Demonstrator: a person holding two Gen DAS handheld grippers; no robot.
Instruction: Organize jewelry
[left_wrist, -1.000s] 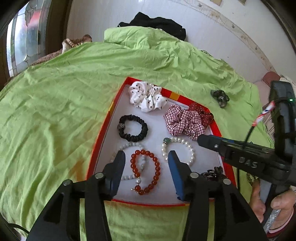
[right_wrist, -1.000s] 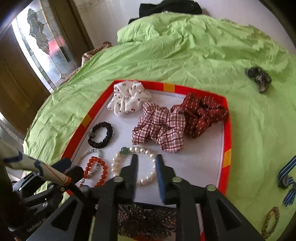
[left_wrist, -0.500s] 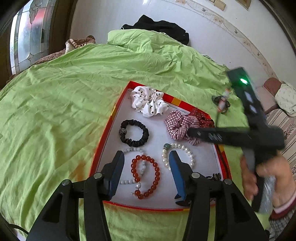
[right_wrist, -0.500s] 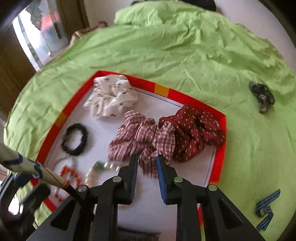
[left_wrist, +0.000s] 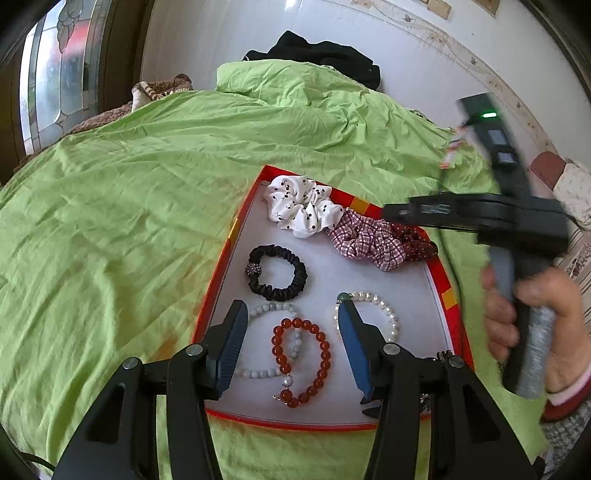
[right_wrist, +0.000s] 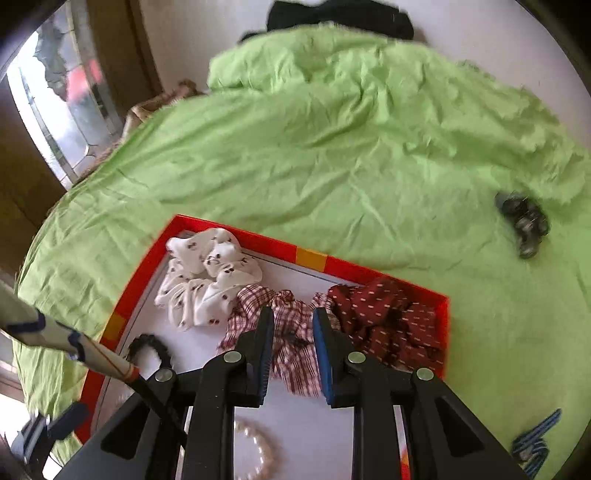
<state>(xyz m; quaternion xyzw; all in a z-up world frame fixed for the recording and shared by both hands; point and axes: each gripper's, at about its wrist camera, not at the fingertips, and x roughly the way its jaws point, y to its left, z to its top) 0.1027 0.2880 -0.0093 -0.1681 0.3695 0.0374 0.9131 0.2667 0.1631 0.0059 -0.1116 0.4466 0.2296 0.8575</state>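
The right hand-held gripper (right_wrist: 293, 332) – jaws just widening, gripping nothing – hovers over the plaid scrunchie (right_wrist: 291, 332) in the tray (right_wrist: 310, 256).

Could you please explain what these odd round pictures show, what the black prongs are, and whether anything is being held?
No robot here: a person holds a handheld two-finger gripper in each hand, each with a wide-angle camera looking along its fingers. The black prongs are those fingers.

One picture is from the left gripper, open above a red bead bracelet. It also shows the person's other hand carrying the second tool.

The other is from the right gripper, above a red-and-white checked scrunchie. Its jaws just opened slightly and stand apart, holding nothing.

On the green bedsheet lies a red-rimmed white tray with a white spotted scrunchie, black hair tie and white pearl bracelet.
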